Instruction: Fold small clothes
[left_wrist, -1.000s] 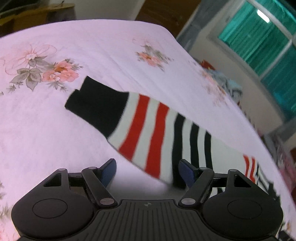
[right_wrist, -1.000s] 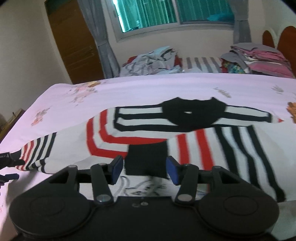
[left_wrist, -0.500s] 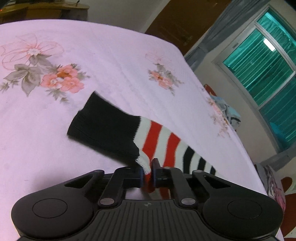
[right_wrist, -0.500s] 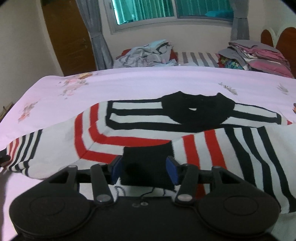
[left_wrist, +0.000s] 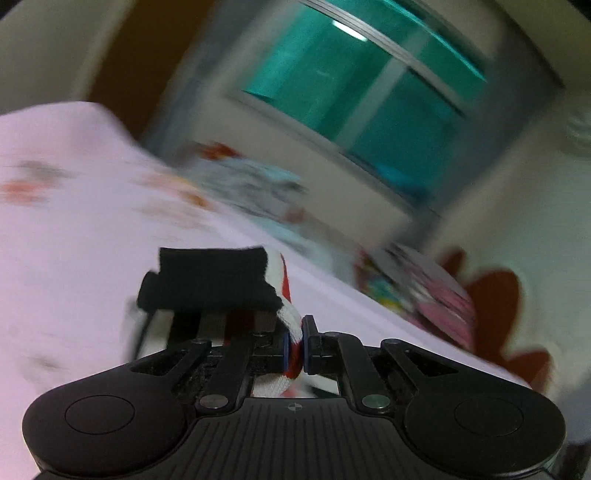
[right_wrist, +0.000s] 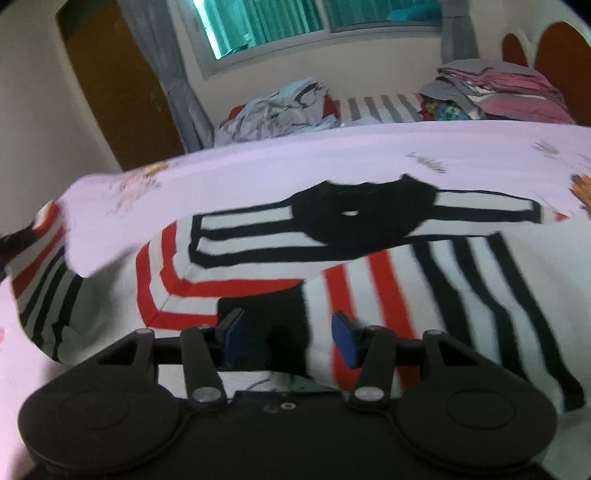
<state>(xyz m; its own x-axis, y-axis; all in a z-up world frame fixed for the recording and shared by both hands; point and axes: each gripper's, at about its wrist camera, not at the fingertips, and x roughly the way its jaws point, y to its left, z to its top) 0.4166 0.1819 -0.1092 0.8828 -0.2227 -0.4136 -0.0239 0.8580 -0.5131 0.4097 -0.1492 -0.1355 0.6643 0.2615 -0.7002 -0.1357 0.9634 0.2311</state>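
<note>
Since the earlier frame the left gripper (left_wrist: 294, 345) has closed on the sleeve (left_wrist: 288, 325) and is lifting it off the bed (left_wrist: 55, 229), cuff drooping over the fingers (left_wrist: 285, 347). The right gripper (right_wrist: 287, 334) is hovering half open over the sweater (right_wrist: 369, 240) by the bed's near edge, holding nothing. The sleeve fold seems underway; next, the sleeve needs carrying across the body.

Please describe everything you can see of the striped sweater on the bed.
The knitted sweater with white, red and black stripes lies on the pink floral bedsheet, its black collar toward the window. One sleeve lies folded across the chest. The left gripper is shut on the other sleeve near its black cuff and holds it above the sheet. The right gripper stands open at another black cuff.
</note>
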